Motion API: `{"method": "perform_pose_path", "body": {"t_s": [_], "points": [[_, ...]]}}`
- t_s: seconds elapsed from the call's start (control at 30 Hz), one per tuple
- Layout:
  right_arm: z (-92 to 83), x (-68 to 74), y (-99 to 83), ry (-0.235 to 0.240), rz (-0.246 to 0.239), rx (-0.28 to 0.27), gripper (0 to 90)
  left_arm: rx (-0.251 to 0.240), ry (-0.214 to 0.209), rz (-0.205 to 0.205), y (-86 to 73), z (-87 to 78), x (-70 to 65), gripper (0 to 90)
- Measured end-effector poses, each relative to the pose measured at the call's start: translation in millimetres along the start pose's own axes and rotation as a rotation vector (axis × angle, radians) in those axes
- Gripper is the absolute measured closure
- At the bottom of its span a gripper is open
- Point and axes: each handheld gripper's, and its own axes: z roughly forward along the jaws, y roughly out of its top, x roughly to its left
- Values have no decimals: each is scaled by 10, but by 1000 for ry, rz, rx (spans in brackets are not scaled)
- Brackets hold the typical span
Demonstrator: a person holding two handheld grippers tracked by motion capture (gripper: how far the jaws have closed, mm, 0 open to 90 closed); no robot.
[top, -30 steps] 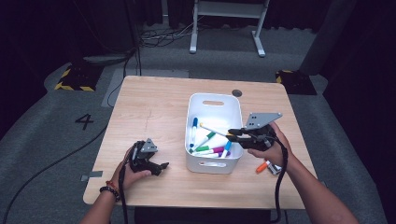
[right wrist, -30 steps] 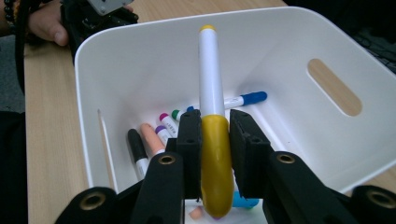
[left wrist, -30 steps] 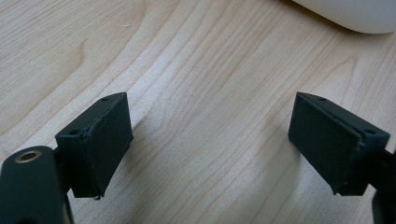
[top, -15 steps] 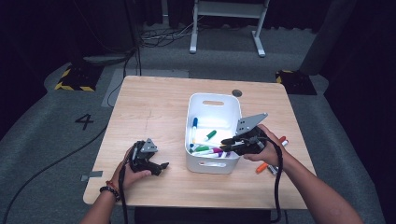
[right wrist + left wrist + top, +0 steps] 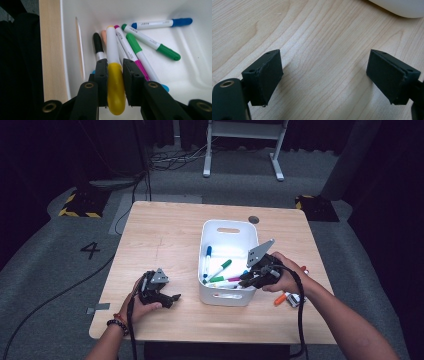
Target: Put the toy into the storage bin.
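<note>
The right gripper view is showing what the high view is hiding — the right gripper [image 5: 114,82] is clamping its fingers on the yellow-capped marker [image 5: 113,72], holding it over the white bin [image 5: 216,232], above the markers lying inside. In the left gripper view the left gripper [image 5: 325,77] is keeping its fingers wide apart over bare table [image 5: 317,37]. An orange marker [image 5: 280,299] is lying beside the bin — the right hand [image 5: 285,277] is partly covering it.

Left gripper [image 5: 167,296]: low, jaws wide apart, hand wrapped round body. Right gripper [image 5: 246,279]: tilted downward, jaws clamped close together.
</note>
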Motion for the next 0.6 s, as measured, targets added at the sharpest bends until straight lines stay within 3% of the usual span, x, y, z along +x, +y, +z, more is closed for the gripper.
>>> {"method": "perform_pose_path", "body": {"t_s": [0.17, 0.33, 0.6], "points": [[16, -1, -1, 11, -5, 40, 750, -1, 3, -2, 0, -1, -2, 138], [12, 1, -22, -8, -12, 55, 749, -1, 3, -2, 0, -1, -2, 138], [-68, 18, -21, -19, -14, 37, 689, -1, 3, -3, 0, -1, -2, 138]]}}
